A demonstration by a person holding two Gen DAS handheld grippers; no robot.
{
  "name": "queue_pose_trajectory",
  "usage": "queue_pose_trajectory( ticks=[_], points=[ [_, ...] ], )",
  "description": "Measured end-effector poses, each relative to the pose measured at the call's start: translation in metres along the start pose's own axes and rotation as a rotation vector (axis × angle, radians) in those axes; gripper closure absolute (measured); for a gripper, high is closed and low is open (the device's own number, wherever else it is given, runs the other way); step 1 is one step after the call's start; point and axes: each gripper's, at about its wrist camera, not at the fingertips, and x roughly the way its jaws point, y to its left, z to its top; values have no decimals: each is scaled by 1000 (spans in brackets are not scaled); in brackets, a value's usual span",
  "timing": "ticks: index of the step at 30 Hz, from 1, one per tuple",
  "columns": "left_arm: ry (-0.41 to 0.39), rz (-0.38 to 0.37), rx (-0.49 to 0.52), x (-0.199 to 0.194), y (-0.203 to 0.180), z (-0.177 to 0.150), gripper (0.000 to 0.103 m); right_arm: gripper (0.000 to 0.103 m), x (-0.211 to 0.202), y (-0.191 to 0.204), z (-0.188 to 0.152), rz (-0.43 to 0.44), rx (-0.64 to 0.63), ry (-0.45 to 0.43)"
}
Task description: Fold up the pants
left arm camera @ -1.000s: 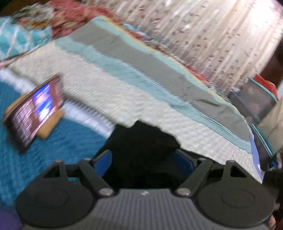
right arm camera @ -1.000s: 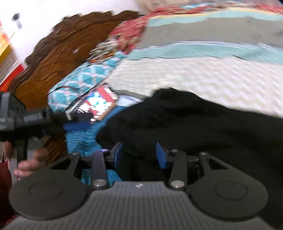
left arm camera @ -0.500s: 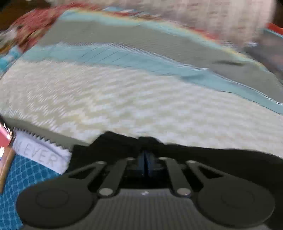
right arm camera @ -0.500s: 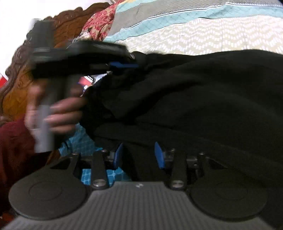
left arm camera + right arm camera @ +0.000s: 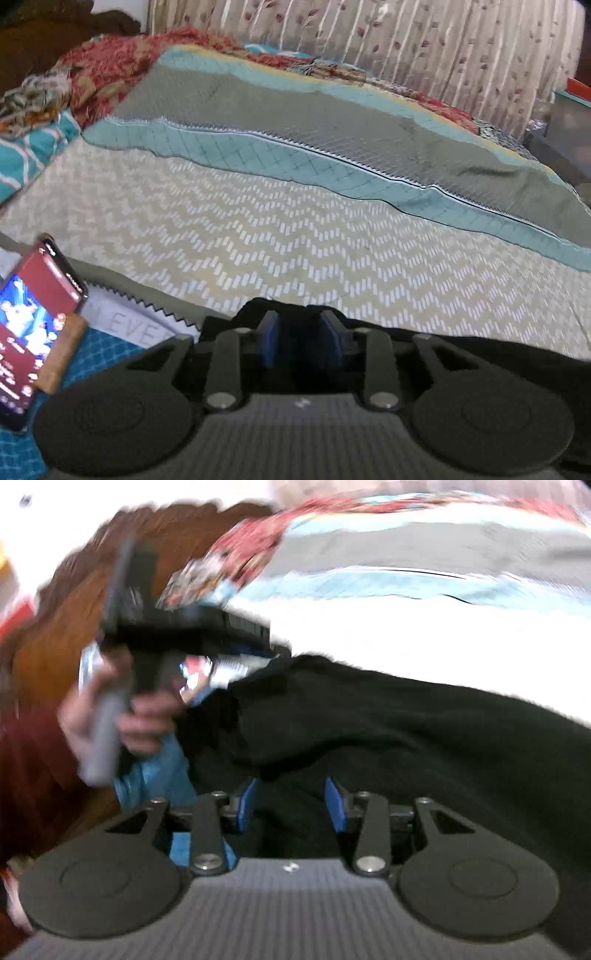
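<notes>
The black pants [image 5: 406, 738] lie bunched on the patterned bedspread [image 5: 295, 240]. My right gripper [image 5: 290, 805] sits low on them. A thick fold fills the gap and touches both blue pads [image 5: 334, 805] while the jaws ease slightly apart. My left gripper [image 5: 297, 339] is at the pants' [image 5: 461, 347] far edge. Its jaws are opening, and dark cloth lies loose between its blue pads [image 5: 267, 339]. The right wrist view also shows, blurred, the left gripper [image 5: 255, 642] and the hand [image 5: 147, 720] that carries it, at the pants' upper left corner.
A lit phone [image 5: 33, 332] leans on a wooden stand [image 5: 62, 354] at the left, on a teal cover [image 5: 110, 350]. Teal and red pillows [image 5: 33, 155] lie by the carved headboard [image 5: 74, 602]. A curtain [image 5: 406, 48] hangs behind the bed.
The left gripper closed on the pants' edge, swept across the bed, and its pads have now parted again. The right gripper stayed on the pants at about the same width.
</notes>
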Motion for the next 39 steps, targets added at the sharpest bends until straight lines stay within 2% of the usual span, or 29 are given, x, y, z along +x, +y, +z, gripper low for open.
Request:
queue_pose_trajectory(
  ticks=[2, 3, 5, 7, 10, 13, 16, 18, 20, 22, 24, 27, 29, 31, 32, 33, 36, 39],
  points=[
    [16, 7, 23, 1, -5, -3, 76, 63, 27, -3, -4, -57, -51, 85],
    [28, 17, 36, 3, -8, -6, 76, 75, 32, -4, -6, -72, -61, 79],
    [49, 44, 64, 11, -12, -10, 76, 92, 30, -8, -1, -60, -25, 73],
    [57, 79, 85, 18, -14, -13, 76, 95, 15, -6, 3, -11, 27, 55],
    [60, 127, 89, 29, -13, -13, 75, 95, -6, 10, -3, 52, 21, 41],
    [71, 164, 107, 40, -15, -12, 72, 94, 16, 7, -23, 44, 72, 116],
    [74, 154, 94, 26, -20, -8, 72, 90, 17, -15, -30, 96, 224, 73],
    [41, 98, 62, 3, -22, -6, 71, 80, 0, -24, -28, 105, 269, 34],
    [3, 48, 38, -17, -25, -8, 70, 78, -26, -29, -31, 79, 258, -47],
    [-16, -11, 56, -33, -38, -18, 70, 78, -51, -40, -41, 43, 273, -109],
    [-3, -70, 103, -39, -56, -33, 70, 78, -70, -56, -57, -39, 329, -129],
    [52, -77, 182, -30, -78, -57, 70, 78, -95, -74, -82, -111, 384, -146],
    [100, -57, 192, -17, -83, -66, 70, 78, -109, -77, -90, -149, 341, -143],
    [137, -18, 190, -2, -82, -70, 70, 69, -108, -70, -90, -173, 255, -127],
    [157, 1, 180, 4, -80, -71, 70, 57, -104, -64, -88, -182, 203, -117],
    [182, 3, 158, 10, -76, -71, 69, 53, -100, -59, -85, -190, 142, -108],
    [203, -8, 117, 14, -69, -67, 69, 53, -77, -55, -77, -197, 0, -70],
    [222, 17, 128, 16, -74, -64, 69, 53, -55, -57, -80, -234, -85, 21]
  ],
)
